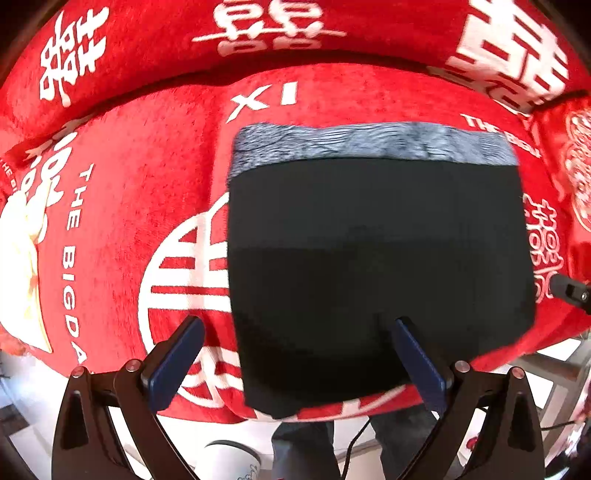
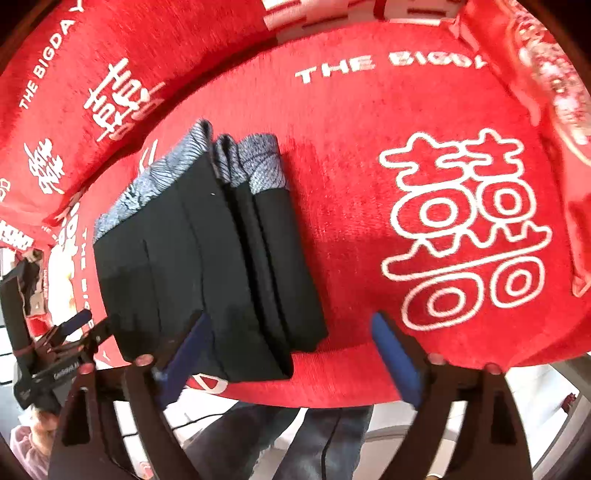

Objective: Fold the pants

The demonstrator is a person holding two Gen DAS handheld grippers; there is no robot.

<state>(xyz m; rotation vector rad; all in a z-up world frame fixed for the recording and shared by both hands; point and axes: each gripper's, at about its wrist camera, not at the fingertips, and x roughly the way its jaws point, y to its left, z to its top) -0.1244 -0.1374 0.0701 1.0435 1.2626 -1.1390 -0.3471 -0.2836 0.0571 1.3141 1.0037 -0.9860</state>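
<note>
The black pants point(image 1: 376, 266) lie folded into a thick rectangle on the red cover, with the grey patterned waistband point(image 1: 369, 142) at the far edge. In the right wrist view the pants point(image 2: 207, 266) show stacked folded layers. My left gripper point(image 1: 299, 362) is open above the near edge of the pants, holding nothing; it also shows at the left of the right wrist view point(image 2: 79, 326). My right gripper point(image 2: 291, 350) is open and empty, its left finger point(image 2: 188, 347) over the pants' near right corner. Its tip shows in the left wrist view point(image 1: 570, 291).
A red plush cover with white characters and lettering point(image 2: 461, 229) spreads over the seat, with red cushions point(image 1: 258, 33) behind. The person's jeans-clad legs point(image 2: 295, 435) and a white cup point(image 1: 229, 461) are below the front edge.
</note>
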